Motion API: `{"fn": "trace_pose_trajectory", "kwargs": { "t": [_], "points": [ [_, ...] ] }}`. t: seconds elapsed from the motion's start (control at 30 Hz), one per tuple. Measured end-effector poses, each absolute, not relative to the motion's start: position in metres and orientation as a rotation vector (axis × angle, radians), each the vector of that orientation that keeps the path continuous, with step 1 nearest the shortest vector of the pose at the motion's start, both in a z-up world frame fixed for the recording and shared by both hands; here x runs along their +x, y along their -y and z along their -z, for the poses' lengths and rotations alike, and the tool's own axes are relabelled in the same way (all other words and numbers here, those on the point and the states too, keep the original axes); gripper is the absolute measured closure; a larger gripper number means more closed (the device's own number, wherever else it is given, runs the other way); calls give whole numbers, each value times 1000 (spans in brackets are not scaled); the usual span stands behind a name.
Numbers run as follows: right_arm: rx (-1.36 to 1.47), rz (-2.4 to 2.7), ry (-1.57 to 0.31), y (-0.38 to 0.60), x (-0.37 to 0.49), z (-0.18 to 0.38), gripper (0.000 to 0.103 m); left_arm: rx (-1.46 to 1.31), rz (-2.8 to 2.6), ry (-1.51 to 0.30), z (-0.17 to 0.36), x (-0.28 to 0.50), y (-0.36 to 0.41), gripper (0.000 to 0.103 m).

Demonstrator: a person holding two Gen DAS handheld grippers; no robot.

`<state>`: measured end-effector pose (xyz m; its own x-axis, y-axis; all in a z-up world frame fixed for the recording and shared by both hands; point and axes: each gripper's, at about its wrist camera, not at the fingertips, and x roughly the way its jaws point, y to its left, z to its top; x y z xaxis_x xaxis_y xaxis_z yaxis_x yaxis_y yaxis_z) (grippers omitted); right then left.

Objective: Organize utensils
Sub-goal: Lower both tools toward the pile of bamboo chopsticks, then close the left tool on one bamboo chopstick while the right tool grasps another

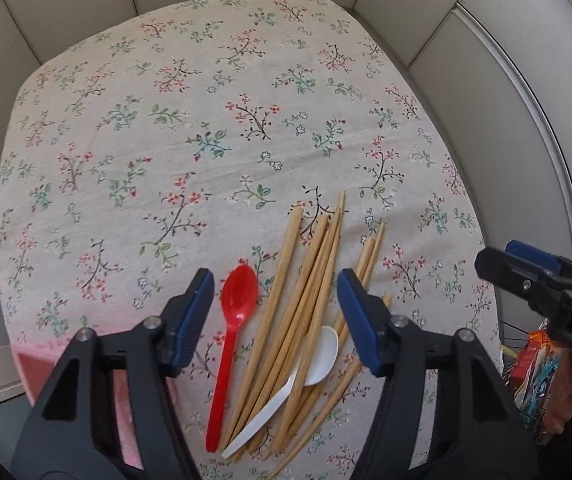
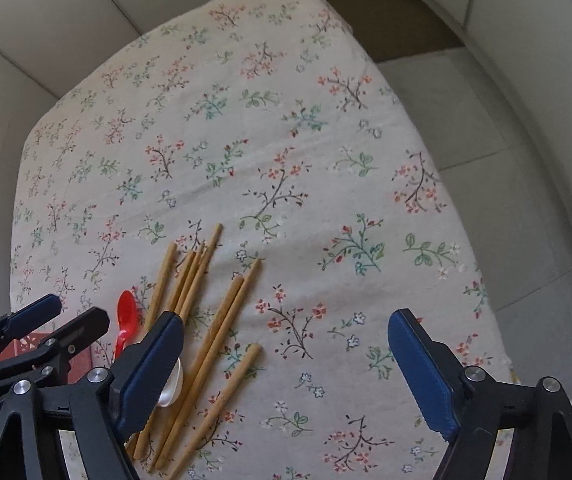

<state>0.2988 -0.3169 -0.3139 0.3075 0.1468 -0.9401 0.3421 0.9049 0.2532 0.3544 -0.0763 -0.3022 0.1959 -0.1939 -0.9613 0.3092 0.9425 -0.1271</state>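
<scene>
A pile of several wooden chopsticks (image 1: 309, 280) lies on the flowered tablecloth (image 1: 206, 120), with a red plastic spoon (image 1: 230, 336) at its left and a white plastic spoon (image 1: 317, 360) tucked among the sticks. My left gripper (image 1: 276, 284) hangs open just above this pile, its blue pads straddling the red spoon's bowl and most of the sticks without touching them. My right gripper (image 2: 286, 320) is open too, over the cloth to the right of the chopsticks (image 2: 214, 320). Its left finger hides part of the white spoon (image 2: 172, 390). The red spoon (image 2: 126, 316) shows beyond that finger.
A pink patterned box (image 1: 30, 364) sits at the table's near left corner, partly behind the left gripper. A colourful bag (image 1: 537, 364) hangs off the right edge. Grey wall panels surround the table. The far half of the cloth (image 2: 246, 140) carries nothing.
</scene>
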Motion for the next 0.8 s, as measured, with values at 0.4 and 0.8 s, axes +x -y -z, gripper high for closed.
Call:
{"fn": "trace_pose_trajectory", "kwargs": {
  "t": [0.4,0.8],
  "points": [
    [658,120,-1327,337,312,376,36,172,380,-1396,358,391,105,78],
    [730,77,-1263,331,325,390,59,212,356,-1305,324,369,104,93]
  ]
}}
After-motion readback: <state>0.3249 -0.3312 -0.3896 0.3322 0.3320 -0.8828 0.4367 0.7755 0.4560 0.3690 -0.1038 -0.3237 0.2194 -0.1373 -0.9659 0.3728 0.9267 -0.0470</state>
